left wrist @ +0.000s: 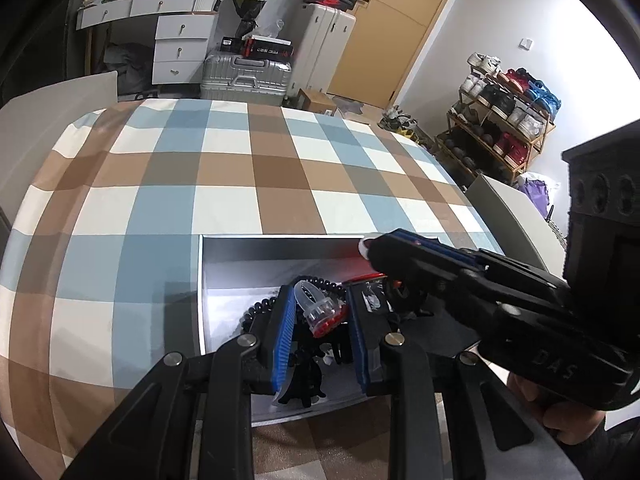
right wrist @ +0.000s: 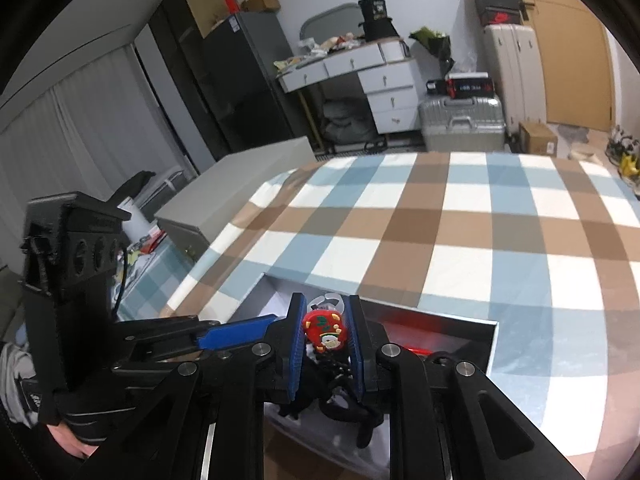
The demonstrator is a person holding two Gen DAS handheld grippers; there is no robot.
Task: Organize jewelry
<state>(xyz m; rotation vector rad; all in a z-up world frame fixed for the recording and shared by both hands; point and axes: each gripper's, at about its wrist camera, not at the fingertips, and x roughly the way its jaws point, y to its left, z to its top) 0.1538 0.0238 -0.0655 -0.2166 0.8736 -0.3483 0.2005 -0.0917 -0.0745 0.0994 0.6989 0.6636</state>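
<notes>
Two grippers are both hovering over the same open box (left wrist: 280, 248), which sits on a table with a blue, brown and white checked cloth (left wrist: 224, 184). The box is shallow with a pale rim and dark inner walls, and there's a jumble of jewelry inside.

The left gripper (left wrist: 320, 316) points down into the box with its blue-padded jaws set narrow. Between them sits a clear plastic ring (left wrist: 316, 306) with a red part at its lower end. Honestly the fisheye view makes it hard to say if the pads actually press on it or just flank it, so I can't tell whether it's gripped. Right behind it in the box lies a string of black beads (left wrist: 320, 282), curling off to the left past the left finger. More dark bits are piled lower down, too murky to name.

The right gripper (right wrist: 325, 334) comes in from the side, its fingers crossing just beside the left one's. Its jaws are also narrow, and they're clamped on a small red charm (right wrist: 324, 330) with green and white painted details. The charm sits squarely between the blue pads (right wrist: 297, 344), with a clear loop showing just above it. From the left camera you can see a white-and-red bit poking out at the tip of that gripper.

A hand (left wrist: 560, 404) is visible under the right gripper's handle, and a striped cuff under the left one's.
</notes>
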